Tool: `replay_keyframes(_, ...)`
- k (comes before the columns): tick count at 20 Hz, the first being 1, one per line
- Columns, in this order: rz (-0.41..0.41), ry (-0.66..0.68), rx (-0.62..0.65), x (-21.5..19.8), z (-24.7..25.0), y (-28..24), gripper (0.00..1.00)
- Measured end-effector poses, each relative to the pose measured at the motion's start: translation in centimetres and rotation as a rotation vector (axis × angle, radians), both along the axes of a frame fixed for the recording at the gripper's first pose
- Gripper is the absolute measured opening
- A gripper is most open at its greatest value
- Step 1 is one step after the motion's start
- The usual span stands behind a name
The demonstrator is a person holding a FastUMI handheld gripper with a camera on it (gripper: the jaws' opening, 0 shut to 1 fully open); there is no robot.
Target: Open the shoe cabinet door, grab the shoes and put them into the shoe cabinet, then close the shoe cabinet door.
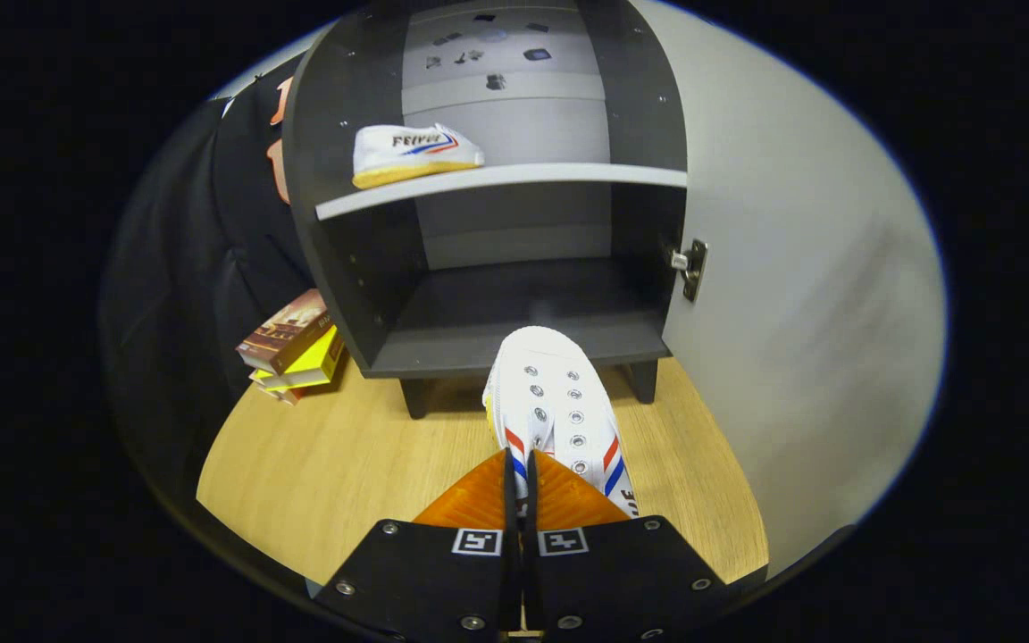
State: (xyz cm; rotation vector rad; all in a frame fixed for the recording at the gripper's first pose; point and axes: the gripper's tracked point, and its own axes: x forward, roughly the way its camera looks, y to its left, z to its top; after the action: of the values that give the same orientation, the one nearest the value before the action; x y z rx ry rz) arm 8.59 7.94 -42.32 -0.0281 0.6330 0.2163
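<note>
Between pinched fingers, white shoe

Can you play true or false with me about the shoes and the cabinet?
1. The cabinet door is closed. False: it stands open, beside the shelves.
2. A white shoe sits on the upper shelf. True.
3. The tool is open and holds nothing. False: its fingers are pinched shut on a second white shoe.
4. That held shoe's toe points toward the lower shelf. True.
5. Books lie stacked beside the cabinet. True.
</note>
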Motion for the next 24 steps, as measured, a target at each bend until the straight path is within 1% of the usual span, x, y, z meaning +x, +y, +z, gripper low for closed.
replay_keyframes(8,-0.018,-0.071,0.019,-1.2,10.2,2.0,0.01)
replay_keyframes(11,-0.009,-0.113,-0.011,-0.8,13.1,2.4,0.00)
replay_keyframes(14,-0.001,-0.149,-0.007,0.1,15.9,3.0,0.01)
replay_keyframes(18,0.017,-0.188,-0.032,2.6,18.6,3.2,0.00)
replay_keyframes(24,0.032,-0.226,-0.035,9.0,21.6,3.6,0.00)
